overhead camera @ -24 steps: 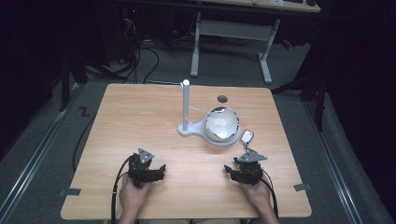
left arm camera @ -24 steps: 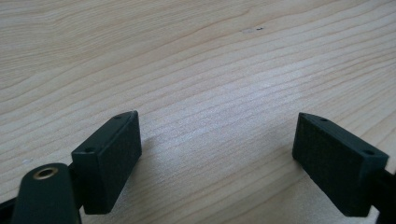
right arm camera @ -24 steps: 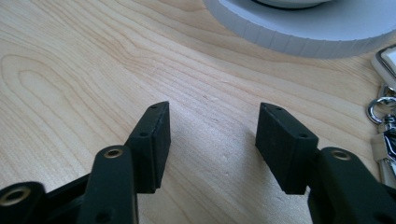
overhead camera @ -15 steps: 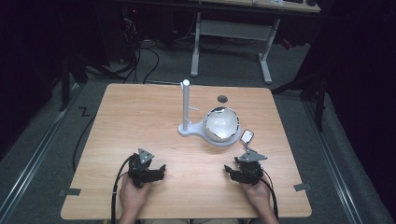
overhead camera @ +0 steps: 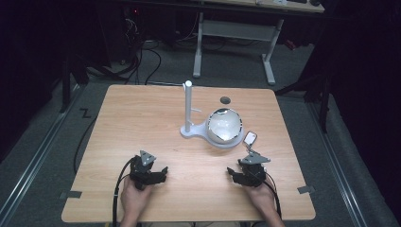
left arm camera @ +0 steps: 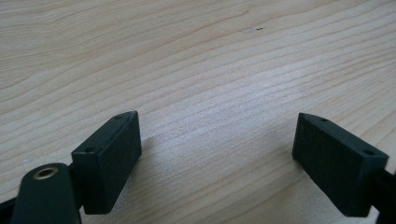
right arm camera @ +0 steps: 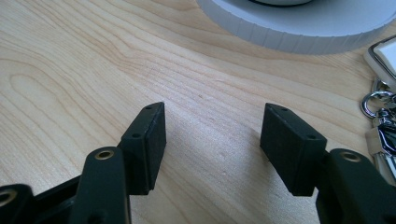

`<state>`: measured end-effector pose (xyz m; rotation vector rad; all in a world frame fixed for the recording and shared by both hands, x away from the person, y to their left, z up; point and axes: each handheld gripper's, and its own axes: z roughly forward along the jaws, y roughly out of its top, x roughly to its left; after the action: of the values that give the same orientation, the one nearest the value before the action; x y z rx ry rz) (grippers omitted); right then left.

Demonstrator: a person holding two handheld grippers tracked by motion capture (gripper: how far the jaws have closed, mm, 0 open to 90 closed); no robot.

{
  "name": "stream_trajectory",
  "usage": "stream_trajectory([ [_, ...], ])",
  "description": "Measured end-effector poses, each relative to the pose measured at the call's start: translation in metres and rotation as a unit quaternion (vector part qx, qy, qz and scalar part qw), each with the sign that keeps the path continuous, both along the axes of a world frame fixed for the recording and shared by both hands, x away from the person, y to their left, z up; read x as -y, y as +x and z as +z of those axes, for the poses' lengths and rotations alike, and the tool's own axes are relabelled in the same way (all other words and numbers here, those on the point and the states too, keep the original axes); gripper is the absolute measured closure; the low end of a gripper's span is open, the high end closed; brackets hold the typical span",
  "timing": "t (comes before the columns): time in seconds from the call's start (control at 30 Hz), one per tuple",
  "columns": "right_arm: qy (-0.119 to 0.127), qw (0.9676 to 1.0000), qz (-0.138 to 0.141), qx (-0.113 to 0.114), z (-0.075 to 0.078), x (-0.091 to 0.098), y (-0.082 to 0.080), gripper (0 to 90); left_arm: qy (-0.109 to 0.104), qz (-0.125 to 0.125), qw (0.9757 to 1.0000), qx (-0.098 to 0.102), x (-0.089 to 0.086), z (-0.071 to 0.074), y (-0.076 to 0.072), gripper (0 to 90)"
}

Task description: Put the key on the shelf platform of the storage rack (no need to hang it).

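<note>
A white stand (overhead camera: 189,130) with an upright post and a round base holds a shiny bowl-like dome (overhead camera: 224,125) at the table's middle. Beside its right edge lies a key fob on a ring (overhead camera: 250,138). My left gripper (overhead camera: 150,170) rests low at the front left, a hand on it. Its jaws stand open over bare wood (left arm camera: 217,154). At the front right my right gripper (overhead camera: 243,171) is held the same way, open with nothing between its jaws (right arm camera: 212,140). Just ahead of it are the stand's white base rim (right arm camera: 299,28) and the key ring (right arm camera: 379,105).
A small dark disc (overhead camera: 225,100) lies behind the stand. The wooden table (overhead camera: 132,123) has bare boards to the left. Cables trail from both grippers toward the front edge. A desk frame and cables stand on the floor beyond the table.
</note>
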<state>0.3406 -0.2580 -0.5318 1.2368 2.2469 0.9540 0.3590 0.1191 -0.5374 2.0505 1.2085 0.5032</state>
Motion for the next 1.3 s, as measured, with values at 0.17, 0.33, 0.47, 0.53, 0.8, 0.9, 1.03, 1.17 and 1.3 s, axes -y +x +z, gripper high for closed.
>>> stream_trajectory([
  [0.17, 0.000, 1.0000, 0.001, -0.001, 0.000, 0.000, 0.000, 41.2, 0.000, 0.000, 1.0000, 0.000, 0.000, 0.000, 0.000, 16.0],
  [0.33, 0.003, 1.0000, -0.001, 0.000, 0.000, 0.001, 0.000, 42.5, 0.000, 0.000, 1.0000, 0.000, 0.000, 0.000, 0.000, 16.0],
  [0.47, -0.001, 1.0000, -0.007, -0.003, 0.001, 0.001, -0.001, 42.6, 0.000, 0.000, 1.0000, 0.000, 0.000, 0.000, 0.000, 16.0],
  [0.53, -0.004, 1.0000, -0.006, -0.002, 0.001, 0.000, -0.001, 42.8, 0.000, 0.000, 1.0000, 0.000, 0.000, 0.000, 0.000, 16.0],
  [0.8, 0.024, 0.9996, -0.017, 0.000, 0.006, 0.007, -0.002, 43.6, 0.000, 0.000, 1.0000, 0.000, 0.000, 0.000, 0.000, 16.0],
  [0.9, 0.045, 0.9985, -0.029, -0.006, 0.008, 0.011, -0.003, 43.8, 0.000, 0.000, 1.0000, 0.000, 0.000, 0.000, 0.000, 16.0],
  [1.03, 0.044, 0.9983, -0.037, 0.004, 0.009, 0.015, -0.004, 43.3, 0.000, 0.000, 1.0000, 0.000, 0.000, 0.000, 0.000, 16.0],
  [1.17, 0.041, 0.9981, -0.046, 0.004, 0.012, 0.021, -0.005, 43.8, 0.000, 0.000, 1.0000, 0.000, 0.000, 0.000, 0.000, 16.0],
  [1.3, 0.049, 0.9968, -0.063, 0.002, 0.016, 0.031, -0.006, 44.5, 0.001, -0.001, 1.0000, 0.000, 0.000, 0.000, 0.000, 16.0],
])
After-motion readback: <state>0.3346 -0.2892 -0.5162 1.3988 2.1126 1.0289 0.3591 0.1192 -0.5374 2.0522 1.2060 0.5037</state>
